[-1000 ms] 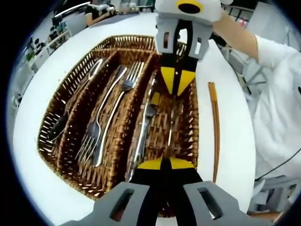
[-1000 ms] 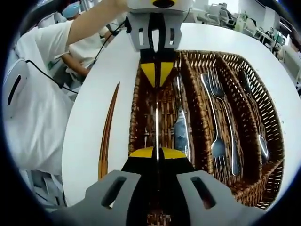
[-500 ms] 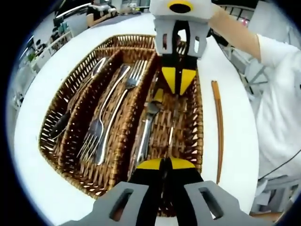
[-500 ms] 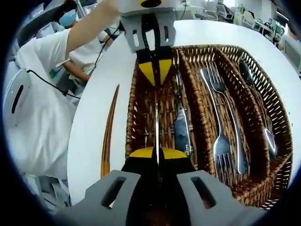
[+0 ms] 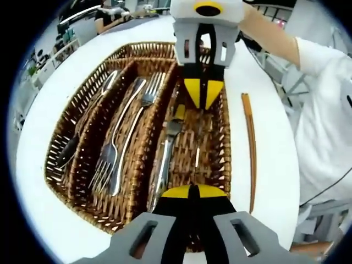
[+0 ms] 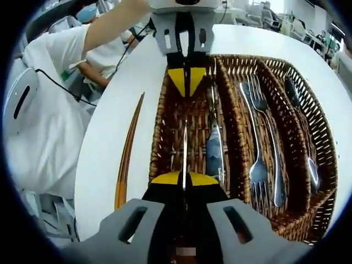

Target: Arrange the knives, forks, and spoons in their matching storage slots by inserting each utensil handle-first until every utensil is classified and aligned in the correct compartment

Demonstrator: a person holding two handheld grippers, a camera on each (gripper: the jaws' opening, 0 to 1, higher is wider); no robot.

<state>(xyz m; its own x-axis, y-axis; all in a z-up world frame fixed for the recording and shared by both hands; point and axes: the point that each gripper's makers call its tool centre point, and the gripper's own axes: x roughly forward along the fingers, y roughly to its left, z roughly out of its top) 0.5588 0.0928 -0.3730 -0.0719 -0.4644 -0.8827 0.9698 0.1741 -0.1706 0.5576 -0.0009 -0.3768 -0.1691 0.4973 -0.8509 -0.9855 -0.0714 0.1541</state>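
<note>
A wicker basket (image 5: 66, 137) with three long compartments stood on a round white surface (image 5: 33, 198). In the left gripper view, the spoons (image 5: 82, 124) lay in the compartment furthest from the person, the forks (image 5: 124, 137) in the middle one, and a knife (image 5: 165, 159) in the compartment nearest the person. A pair of wooden chopsticks (image 5: 250, 148) lay on the surface just beside the basket, outside it.

Both grippers were over the knife compartment, facing each other from opposite ends. The right gripper (image 6: 185, 180) had its fingers clenched on a thin knife (image 6: 185, 151) held edge-up, the blade running forward along the compartment towards the left gripper (image 6: 186, 82). In the left gripper view the left gripper (image 5: 190, 191) also showed its fingers closed; a thin sliver of metal lay ahead of them, but whether they gripped that same knife could not be told.

Judgement: the step in hand was the seating of this second knife beside the first. The next move would call for lowering it flat into that compartment, parallel to the knife already there, then letting go without disturbing its neighbour. The chopsticks have no matching slot.
</note>
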